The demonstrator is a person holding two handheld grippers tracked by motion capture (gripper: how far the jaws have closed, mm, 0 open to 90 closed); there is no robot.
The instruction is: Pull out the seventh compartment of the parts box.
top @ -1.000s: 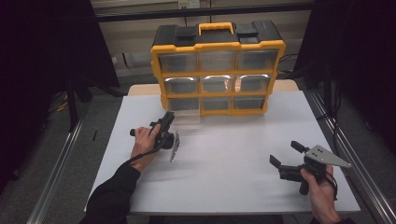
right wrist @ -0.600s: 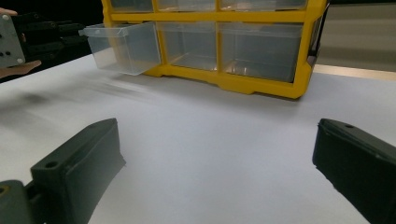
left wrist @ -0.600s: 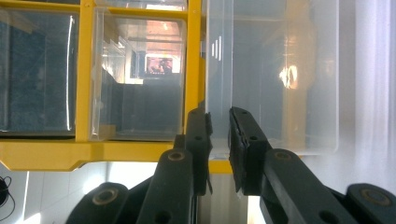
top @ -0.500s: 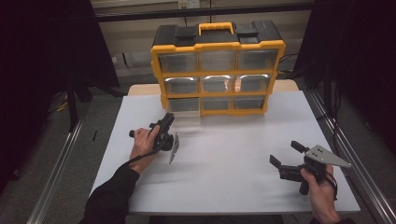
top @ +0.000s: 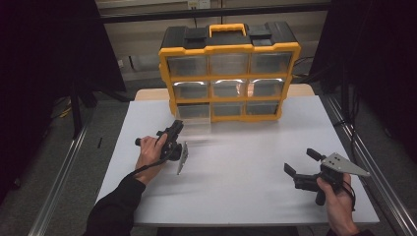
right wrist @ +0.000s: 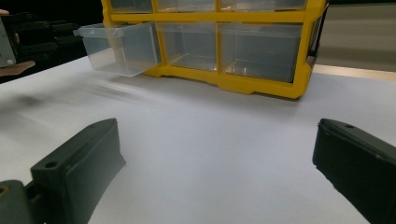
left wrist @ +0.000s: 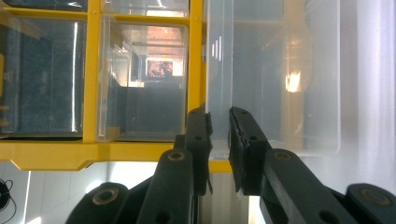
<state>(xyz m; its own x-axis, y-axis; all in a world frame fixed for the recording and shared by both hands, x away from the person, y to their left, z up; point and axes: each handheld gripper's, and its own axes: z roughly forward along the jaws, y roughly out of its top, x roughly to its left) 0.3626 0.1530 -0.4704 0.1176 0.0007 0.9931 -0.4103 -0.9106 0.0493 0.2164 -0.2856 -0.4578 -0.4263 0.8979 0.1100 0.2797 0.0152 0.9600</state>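
Observation:
A yellow and black organizer (top: 228, 73) with clear drawers stands at the back of the white table (top: 236, 162). Its bottom-left drawer (top: 193, 115) is drawn partly out. My left gripper (top: 178, 127), turned on its side, is shut on that drawer's front wall. In the left gripper view the clear drawer wall (left wrist: 219, 70) runs down between the black fingers (left wrist: 198, 140) of the left gripper (left wrist: 218, 126). My right gripper (top: 299, 161) is held open near the front right, nothing between its fingers (right wrist: 79, 158). From there the pulled-out drawer (right wrist: 121, 44) and the left gripper (right wrist: 28, 32) show far off.
The other drawers (top: 265, 88) sit flush in the yellow frame (left wrist: 93, 70) and look empty. Metal rails (top: 64, 187) run along both sides of the table. A broad stretch of bare white table lies between the two grippers.
The left gripper has come back very slightly toward me with the drawer in it. The right gripper has stayed where it was.

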